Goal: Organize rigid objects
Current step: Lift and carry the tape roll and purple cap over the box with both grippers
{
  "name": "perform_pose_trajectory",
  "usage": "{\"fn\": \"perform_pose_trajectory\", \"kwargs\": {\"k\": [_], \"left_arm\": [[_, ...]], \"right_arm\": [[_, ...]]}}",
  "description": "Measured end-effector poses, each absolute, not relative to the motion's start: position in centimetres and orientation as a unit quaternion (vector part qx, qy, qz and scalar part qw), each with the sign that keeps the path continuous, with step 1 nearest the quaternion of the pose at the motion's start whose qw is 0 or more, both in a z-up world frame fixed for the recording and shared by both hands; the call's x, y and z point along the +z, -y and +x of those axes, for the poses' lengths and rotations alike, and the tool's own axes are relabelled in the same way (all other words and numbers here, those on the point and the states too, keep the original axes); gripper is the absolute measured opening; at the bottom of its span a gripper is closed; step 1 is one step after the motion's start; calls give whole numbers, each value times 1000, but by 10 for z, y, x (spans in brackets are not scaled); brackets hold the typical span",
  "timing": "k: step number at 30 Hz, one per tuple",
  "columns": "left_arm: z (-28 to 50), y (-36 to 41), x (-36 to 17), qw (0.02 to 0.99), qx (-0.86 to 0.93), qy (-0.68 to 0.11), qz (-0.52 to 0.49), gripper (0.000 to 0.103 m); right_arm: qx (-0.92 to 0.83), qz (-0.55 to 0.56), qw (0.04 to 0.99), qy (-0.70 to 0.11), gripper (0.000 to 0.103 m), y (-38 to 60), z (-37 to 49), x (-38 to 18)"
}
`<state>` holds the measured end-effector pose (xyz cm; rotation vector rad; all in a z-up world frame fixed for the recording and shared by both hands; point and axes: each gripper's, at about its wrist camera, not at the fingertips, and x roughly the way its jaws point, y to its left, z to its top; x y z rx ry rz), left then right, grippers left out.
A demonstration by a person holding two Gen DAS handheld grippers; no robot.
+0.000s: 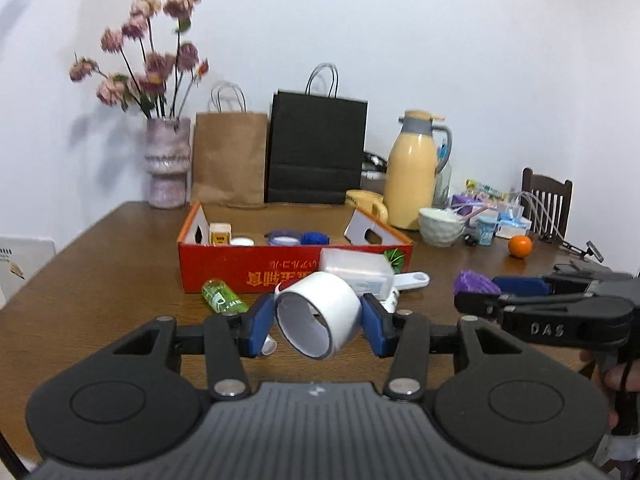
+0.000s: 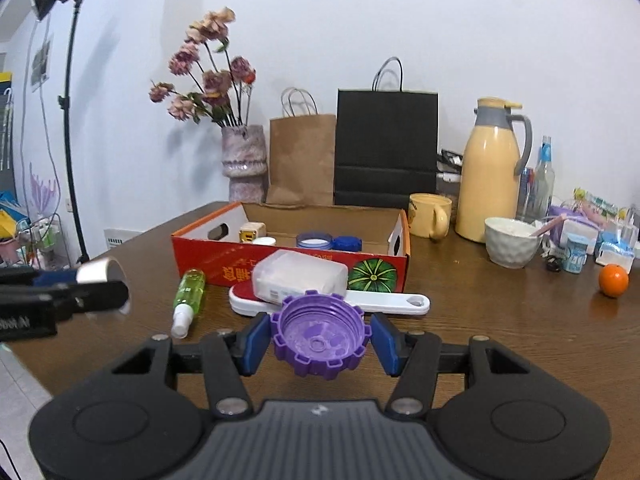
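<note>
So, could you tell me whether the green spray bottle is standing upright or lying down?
Lying down: the green spray bottle rests on its side on the table.

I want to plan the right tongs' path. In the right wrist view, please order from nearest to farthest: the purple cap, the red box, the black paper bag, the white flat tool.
1. purple cap: gripped between the right tongs.
2. white flat tool: lying on the table just beyond the cap.
3. red box: behind the tool, centre of the table.
4. black paper bag: standing against the wall, behind the box.
</note>
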<state>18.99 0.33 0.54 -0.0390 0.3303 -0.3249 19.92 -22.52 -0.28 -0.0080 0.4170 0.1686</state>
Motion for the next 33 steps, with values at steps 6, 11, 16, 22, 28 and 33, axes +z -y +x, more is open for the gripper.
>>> {"fn": "perform_pose_trajectory", "kwargs": {"k": [6, 11, 16, 22, 28, 33], "left_arm": [[132, -16, 9, 977, -144, -156, -14, 48], [107, -21, 12, 976, -146, -159, 7, 48], [102, -20, 18, 978, -149, -146, 4, 48], [116, -21, 23, 979, -144, -144, -5, 48], [162, -16, 33, 976, -159, -152, 0, 48], [230, -15, 45, 971, -167, -169, -10, 48]], "right_arm": [[102, -2, 974, -202, 54, 223, 140, 0], [111, -15, 974, -195, 54, 215, 111, 10], [112, -12, 976, -187, 54, 213, 104, 14], [114, -4, 976, -187, 54, 217, 117, 18], [115, -2, 976, -187, 54, 221, 165, 30], [126, 2, 973, -195, 54, 222, 228, 43]]}}
